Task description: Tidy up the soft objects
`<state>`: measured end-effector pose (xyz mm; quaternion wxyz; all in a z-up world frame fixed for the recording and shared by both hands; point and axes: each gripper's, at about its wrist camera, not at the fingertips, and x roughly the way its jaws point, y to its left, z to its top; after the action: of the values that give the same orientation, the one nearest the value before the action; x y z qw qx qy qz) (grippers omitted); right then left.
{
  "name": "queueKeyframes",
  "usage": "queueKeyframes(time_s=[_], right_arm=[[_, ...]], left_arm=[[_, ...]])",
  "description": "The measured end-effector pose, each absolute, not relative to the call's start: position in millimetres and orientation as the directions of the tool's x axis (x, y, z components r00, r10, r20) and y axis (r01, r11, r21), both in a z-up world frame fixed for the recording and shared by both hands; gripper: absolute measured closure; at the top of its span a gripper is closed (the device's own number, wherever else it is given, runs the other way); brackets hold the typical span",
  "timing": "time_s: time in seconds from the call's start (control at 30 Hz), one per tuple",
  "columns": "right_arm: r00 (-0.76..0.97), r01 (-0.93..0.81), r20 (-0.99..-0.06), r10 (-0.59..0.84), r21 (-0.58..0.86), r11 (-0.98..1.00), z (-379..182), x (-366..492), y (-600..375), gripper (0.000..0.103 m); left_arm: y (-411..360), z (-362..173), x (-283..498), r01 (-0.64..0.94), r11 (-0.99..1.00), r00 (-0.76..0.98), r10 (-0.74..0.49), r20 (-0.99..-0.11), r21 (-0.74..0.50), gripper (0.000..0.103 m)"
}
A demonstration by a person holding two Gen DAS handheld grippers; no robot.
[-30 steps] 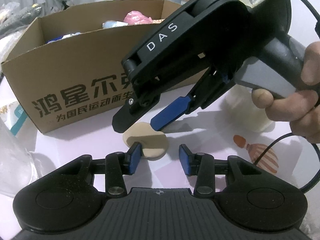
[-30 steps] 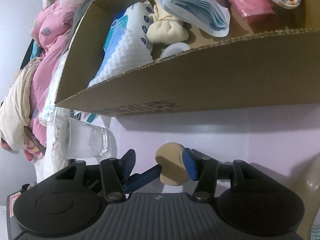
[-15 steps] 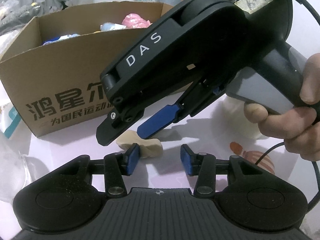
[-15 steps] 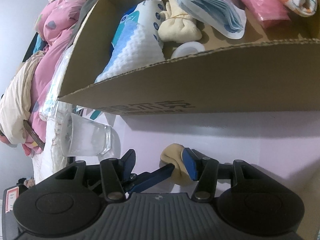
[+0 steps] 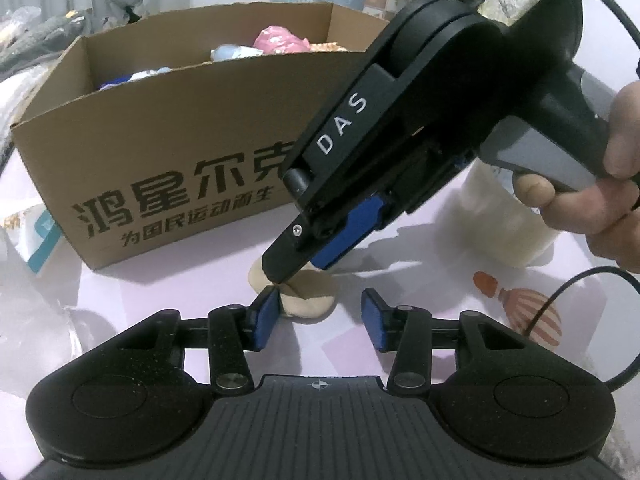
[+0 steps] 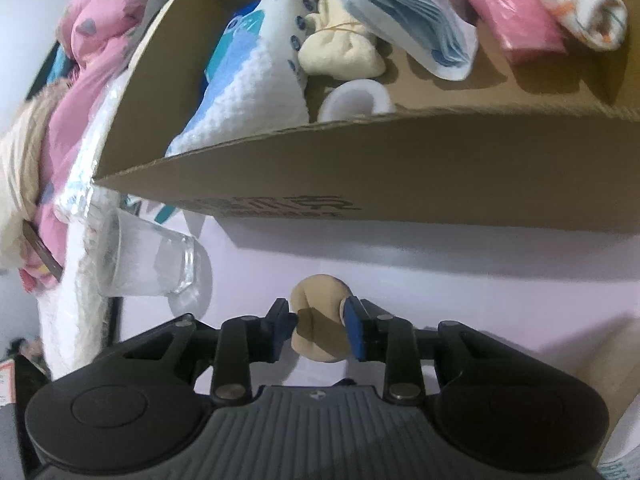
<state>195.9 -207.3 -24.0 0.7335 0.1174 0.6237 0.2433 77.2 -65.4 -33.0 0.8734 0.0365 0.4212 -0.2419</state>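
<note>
Partly hidden: beige puff [image 6: 320, 330] pinched between right hand-held gripper [image 6: 318, 330] pads

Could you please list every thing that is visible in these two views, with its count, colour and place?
beige puff: 1, beige, on the table before the box, between the right gripper's fingers
cardboard box: 1, brown, on the table, filled with soft items
glass cup: 1, clear, left of the box
table: 1, pale pink
right gripper: 1, black with blue pads, pinching the puff
left gripper: 1, black with blue pads, open beside the puff
</note>
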Motion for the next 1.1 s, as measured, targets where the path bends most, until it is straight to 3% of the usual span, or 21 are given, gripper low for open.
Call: queueKeyframes(time_s=[0.23,0.4,0.6,0.83,1.1], right_arm=[[0.106,-0.258,-0.914,0.392,0.355,0.899,-15.8,191.7,-180.2,0.085],[0.116,-0.295,-0.933,0.340,0.295,0.909,-12.4,185.7,-161.4,0.063],[0.149,-0.367,-0.958,0.245,0.176,0.913,-11.5,175.4,-136.5,0.052],[0.224,-0.472,-0.964,0.140,0.019,0.881,-13.6,155.3,-111.8,0.056],[0.288,-0.512,-0.948,0.136,-0.032,0.859,-13.2,141.0,-117.0,0.078]], left_arm=[[-59.3,-31.4,68.9,0.450,0.877,0.495,-0.404,-0.769,-0.171,0.055],[-52.0,-27.2,62.4,0.450,0.872,0.482,-0.419,-0.769,-0.194,0.055],[-33.0,-17.0,49.5,0.430,0.878,0.494,-0.424,-0.759,-0.211,0.052],[-15.2,-11.2,43.7,0.406,0.884,0.512,-0.430,-0.743,-0.232,0.052],[-7.6,-7.5,37.0,0.402,0.881,0.524,-0.444,-0.726,-0.249,0.052]])
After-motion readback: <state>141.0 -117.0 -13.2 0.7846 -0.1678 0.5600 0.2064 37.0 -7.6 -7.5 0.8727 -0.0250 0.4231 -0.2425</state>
